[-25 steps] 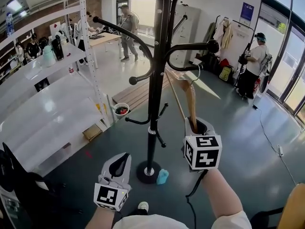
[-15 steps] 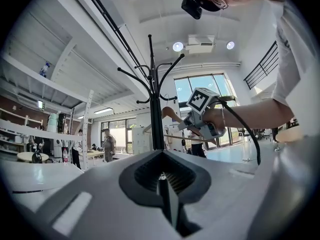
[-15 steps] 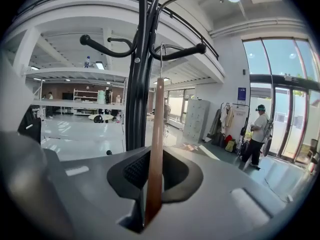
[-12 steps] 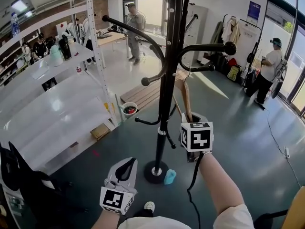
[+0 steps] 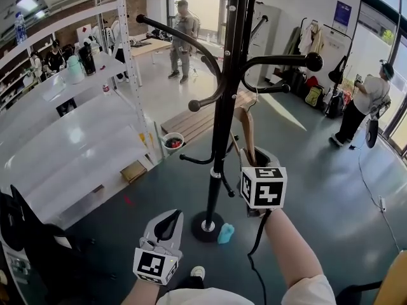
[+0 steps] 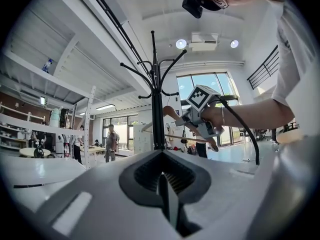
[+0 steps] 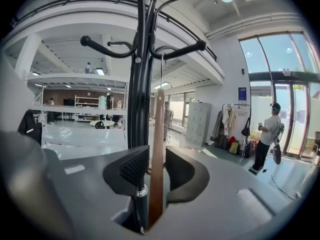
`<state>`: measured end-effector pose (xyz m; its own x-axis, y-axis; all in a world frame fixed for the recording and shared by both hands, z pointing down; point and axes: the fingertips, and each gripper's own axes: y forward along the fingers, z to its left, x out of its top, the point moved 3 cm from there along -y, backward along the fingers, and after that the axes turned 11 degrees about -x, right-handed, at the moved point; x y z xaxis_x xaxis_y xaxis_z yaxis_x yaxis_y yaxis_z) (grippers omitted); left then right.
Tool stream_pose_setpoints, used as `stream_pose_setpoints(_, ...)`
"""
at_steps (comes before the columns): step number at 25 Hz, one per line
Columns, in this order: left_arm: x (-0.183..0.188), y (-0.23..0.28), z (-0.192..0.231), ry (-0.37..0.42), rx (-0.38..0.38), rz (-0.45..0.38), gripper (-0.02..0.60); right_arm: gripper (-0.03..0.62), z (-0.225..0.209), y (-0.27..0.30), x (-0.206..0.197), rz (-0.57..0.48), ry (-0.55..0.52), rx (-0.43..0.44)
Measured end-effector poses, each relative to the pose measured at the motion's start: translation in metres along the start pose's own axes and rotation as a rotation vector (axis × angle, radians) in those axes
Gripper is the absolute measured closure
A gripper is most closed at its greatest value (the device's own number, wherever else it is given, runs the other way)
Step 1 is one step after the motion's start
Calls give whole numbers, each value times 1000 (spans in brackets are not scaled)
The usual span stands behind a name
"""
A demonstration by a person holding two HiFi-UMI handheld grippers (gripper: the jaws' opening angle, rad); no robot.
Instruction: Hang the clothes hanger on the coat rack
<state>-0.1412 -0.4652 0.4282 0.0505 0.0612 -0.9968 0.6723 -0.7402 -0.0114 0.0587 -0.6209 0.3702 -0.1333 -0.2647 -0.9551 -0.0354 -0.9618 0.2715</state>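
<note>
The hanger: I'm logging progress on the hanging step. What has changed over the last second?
The right gripper, shut on the wooden hanger, carried it in toward the coat rack and slightly up; its hook now sits by a short side arm, not clearly over it. Nothing was let go. The left gripper stayed low, shut and empty.

coat rack (image 5: 218, 126) top chopped off by the frame edge above the right gripper (image 5: 257, 159), hanger (image 5: 248, 129) bottom end buried between its jaws, wire hook (image 7: 161, 76) too thin to tell if it's on the rack, little blue thing (image 5: 222, 234) below the gripper unidentifiable
</note>
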Motion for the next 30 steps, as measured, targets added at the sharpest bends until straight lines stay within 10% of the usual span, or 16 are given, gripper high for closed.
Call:
stream_pose_setpoints(11, 11, -1, -20, 22, -11, -4, 581, 310, -10, -51, 32, -288, 44, 47)
stream_pose_setpoints(22, 46, -19, -69, 61, -5, -69, 581, 568, -30, -176, 14, -496, 67, 38)
stream_pose_setpoints(30, 50, -55, -133, 67, 18, -73, 581, 568, -39, -247, -58, -420, 115, 94)
